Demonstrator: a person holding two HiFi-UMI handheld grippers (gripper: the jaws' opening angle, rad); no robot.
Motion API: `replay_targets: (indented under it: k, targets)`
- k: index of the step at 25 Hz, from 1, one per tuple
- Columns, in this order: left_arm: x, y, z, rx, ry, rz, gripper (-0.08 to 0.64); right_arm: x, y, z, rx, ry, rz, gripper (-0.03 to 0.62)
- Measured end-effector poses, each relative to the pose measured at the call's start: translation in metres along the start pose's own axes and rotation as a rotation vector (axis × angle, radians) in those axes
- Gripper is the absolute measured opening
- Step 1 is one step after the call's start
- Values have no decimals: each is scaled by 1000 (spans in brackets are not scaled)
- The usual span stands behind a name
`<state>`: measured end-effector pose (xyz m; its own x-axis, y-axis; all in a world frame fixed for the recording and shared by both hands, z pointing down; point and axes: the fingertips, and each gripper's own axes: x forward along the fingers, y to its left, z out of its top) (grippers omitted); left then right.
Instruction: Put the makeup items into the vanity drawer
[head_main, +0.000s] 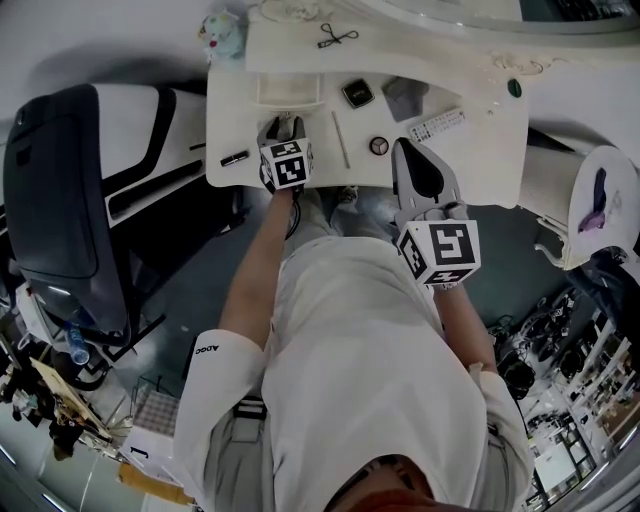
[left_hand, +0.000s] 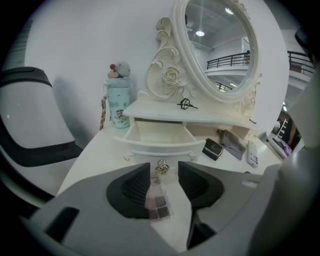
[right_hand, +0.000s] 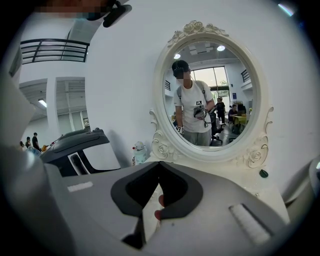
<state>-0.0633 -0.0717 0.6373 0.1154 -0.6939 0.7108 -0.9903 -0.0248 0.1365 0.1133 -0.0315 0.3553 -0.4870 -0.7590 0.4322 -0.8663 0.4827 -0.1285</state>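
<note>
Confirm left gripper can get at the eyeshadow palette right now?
Probably yes: the eyeshadow palette lies on the vanity top between the open jaws of the left gripper, nothing over it, with the open drawer just beyond.

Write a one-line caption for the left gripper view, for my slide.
Left gripper with jaws apart around an eyeshadow palette, in front of the open vanity drawer and oval mirror.
</note>
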Motion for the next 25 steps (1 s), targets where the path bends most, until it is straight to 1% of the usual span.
replay_targets:
  k: [2,6,9,11,15,18,21,25]
  targets:
    - [-5,3,-2,2,-8,16,172,0,2,2,-2,-4,7,8]
    - [1,4,2,11,12,0,161,1,5,1,-14,2,21,8]
    - [3,3,0,-12,53,-6,161,-2,5,-2,-13,7,16,8]
    - [11,4,-5,5,86,-8,161,-1,5,-3,-8,9,11,8]
    - [24,6,-7,31,135,18,103,-2,0,-5,-8,15,-1,8]
    - [26,5,-5,20,144,28,101,-3,-4,-5,3,13,-15,8]
    - [25,3,-5,21,124,20,98,-3,-6,-5,10,10,-24,8]
    - [21,5,-2,63,41,24,96,-1,-5,-5,7,13,-25,8]
